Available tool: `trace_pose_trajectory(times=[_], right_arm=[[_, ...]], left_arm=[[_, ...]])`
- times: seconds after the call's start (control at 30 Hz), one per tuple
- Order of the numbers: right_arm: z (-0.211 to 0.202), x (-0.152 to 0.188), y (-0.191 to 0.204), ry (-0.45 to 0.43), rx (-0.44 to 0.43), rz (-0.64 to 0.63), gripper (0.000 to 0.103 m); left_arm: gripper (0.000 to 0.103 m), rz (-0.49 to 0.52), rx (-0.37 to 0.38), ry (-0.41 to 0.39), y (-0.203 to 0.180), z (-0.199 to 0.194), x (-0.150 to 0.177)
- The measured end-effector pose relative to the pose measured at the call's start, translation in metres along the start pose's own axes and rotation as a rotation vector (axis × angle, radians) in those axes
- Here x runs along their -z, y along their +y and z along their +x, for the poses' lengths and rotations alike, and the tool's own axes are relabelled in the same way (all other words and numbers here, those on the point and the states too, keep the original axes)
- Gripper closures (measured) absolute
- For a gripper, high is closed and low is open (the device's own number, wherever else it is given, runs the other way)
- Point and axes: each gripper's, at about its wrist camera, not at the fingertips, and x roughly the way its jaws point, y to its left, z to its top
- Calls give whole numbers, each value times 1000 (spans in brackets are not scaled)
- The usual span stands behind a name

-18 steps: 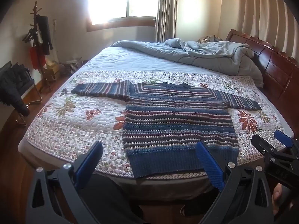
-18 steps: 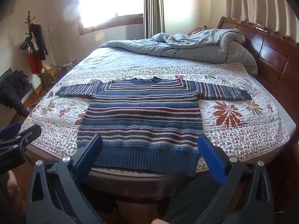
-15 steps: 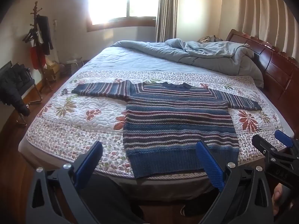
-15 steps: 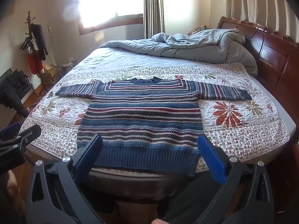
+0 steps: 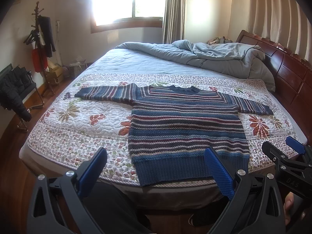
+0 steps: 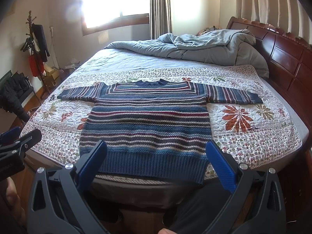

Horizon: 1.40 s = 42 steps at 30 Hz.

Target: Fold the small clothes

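Note:
A blue, maroon and cream striped knit sweater (image 5: 185, 124) lies flat on the bed, sleeves spread out to both sides, hem at the near edge; it also shows in the right wrist view (image 6: 146, 122). My left gripper (image 5: 156, 169) is open and empty, held in front of the bed edge below the hem's left part. My right gripper (image 6: 156, 167) is open and empty, in front of the hem's middle. The right gripper also shows at the right edge of the left wrist view (image 5: 282, 156). The left gripper shows at the left edge of the right wrist view (image 6: 17, 138).
The sweater rests on a floral quilt (image 5: 78, 120) across the bed. A rumpled grey duvet (image 5: 214, 56) lies at the far side. A dark wooden headboard (image 5: 292, 74) runs along the right. A coat rack (image 5: 41, 44) and a chair with dark clothes (image 5: 13, 89) stand left.

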Motion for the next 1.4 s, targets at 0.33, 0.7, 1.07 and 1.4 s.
trace_pose_trajectory(times=[0.33,0.7,1.07,1.4], right_arm=[[0,-3,1,-6,2,-5,2],[-2,-5,2,-7,5,-6,2],[-2,-6,3,-5,7,-8,2],[4,-5,4,5,9,-7,2]], left_arm=[[4,2,-4,-1,3,1,1],[4,1,-4,-1,2,1,-1],[4,1,-2,-2,3,1,0],[4,1,-5,6,4,3,-5]])
